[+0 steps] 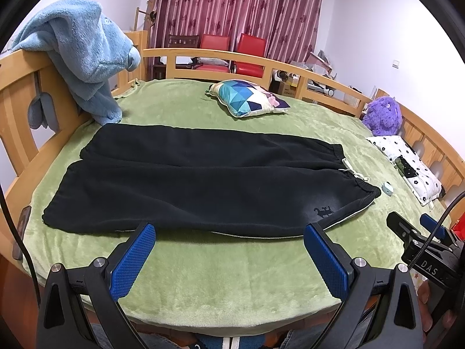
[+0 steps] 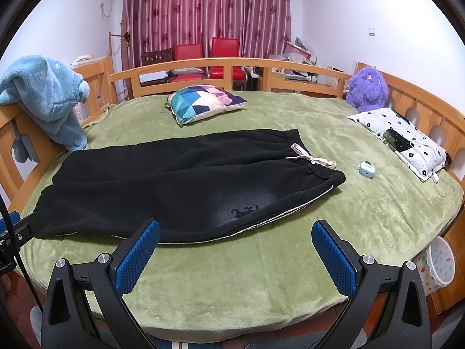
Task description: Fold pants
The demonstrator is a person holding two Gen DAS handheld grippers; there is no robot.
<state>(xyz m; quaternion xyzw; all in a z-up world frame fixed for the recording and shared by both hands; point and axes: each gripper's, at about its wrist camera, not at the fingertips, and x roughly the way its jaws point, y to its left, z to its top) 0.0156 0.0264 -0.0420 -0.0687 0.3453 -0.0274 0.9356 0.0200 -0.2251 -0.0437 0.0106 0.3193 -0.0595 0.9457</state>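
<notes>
Black pants (image 1: 203, 186) lie flat on the green blanket (image 1: 232, 267), legs to the left, waistband with a white drawstring (image 1: 353, 171) to the right. They also show in the right wrist view (image 2: 180, 183), drawstring (image 2: 308, 157) at the waist. My left gripper (image 1: 229, 229) is open and empty, held above the blanket just short of the pants' near edge. My right gripper (image 2: 235, 226) is open and empty, likewise short of the near edge, toward the waist end. It also shows at the right edge of the left wrist view (image 1: 418, 226).
A patterned pillow (image 1: 250, 97) lies beyond the pants. A small light-blue case (image 2: 366, 169) sits right of the waistband. A white flowered pillow (image 2: 407, 142) and purple plush (image 2: 367, 88) are at the right. A blue towel (image 1: 84, 55) hangs on the wooden bed rail (image 1: 20, 93).
</notes>
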